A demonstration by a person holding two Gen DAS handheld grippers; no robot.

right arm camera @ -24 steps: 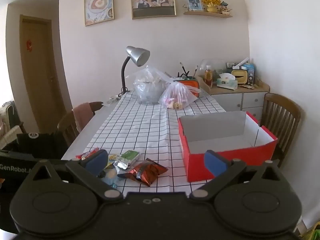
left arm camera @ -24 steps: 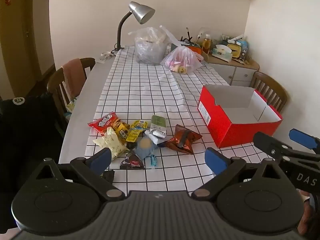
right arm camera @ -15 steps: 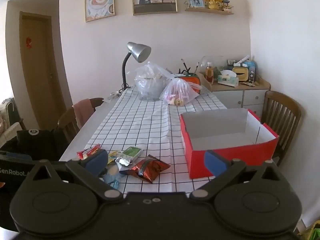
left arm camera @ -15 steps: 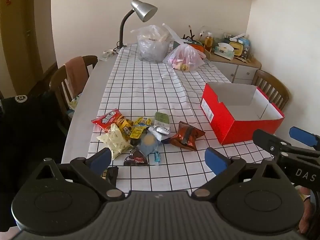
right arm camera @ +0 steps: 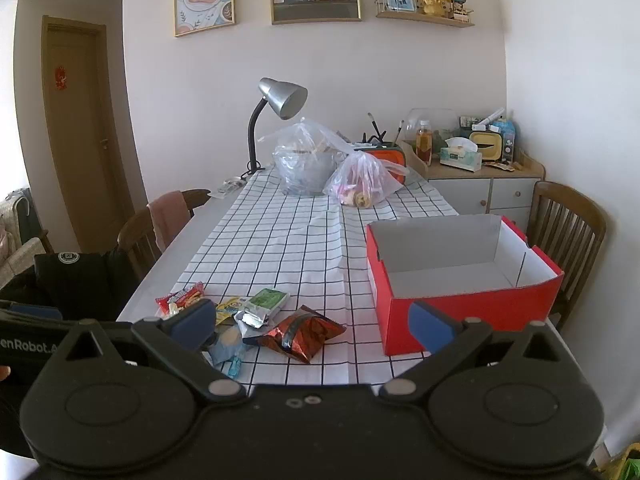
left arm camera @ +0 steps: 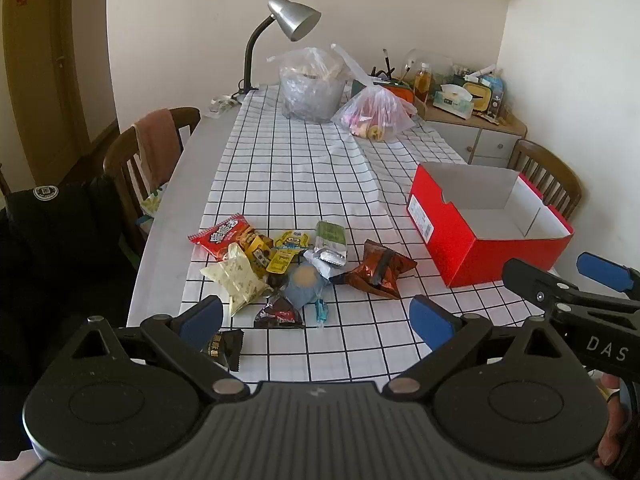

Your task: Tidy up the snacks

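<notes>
Snack packets [left arm camera: 296, 268] are lying heaped on the checked tablecloth [left arm camera: 304, 168], left of the red box [left arm camera: 486, 236]; we are holding left gripper [left arm camera: 316, 318] and right gripper [right arm camera: 310, 322] wide open, gripping nothing

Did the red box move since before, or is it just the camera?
No. The red box keeps the same place on the checked tablecloth, with the same gap to the brown snack bag. Only the cameras shifted.
</notes>
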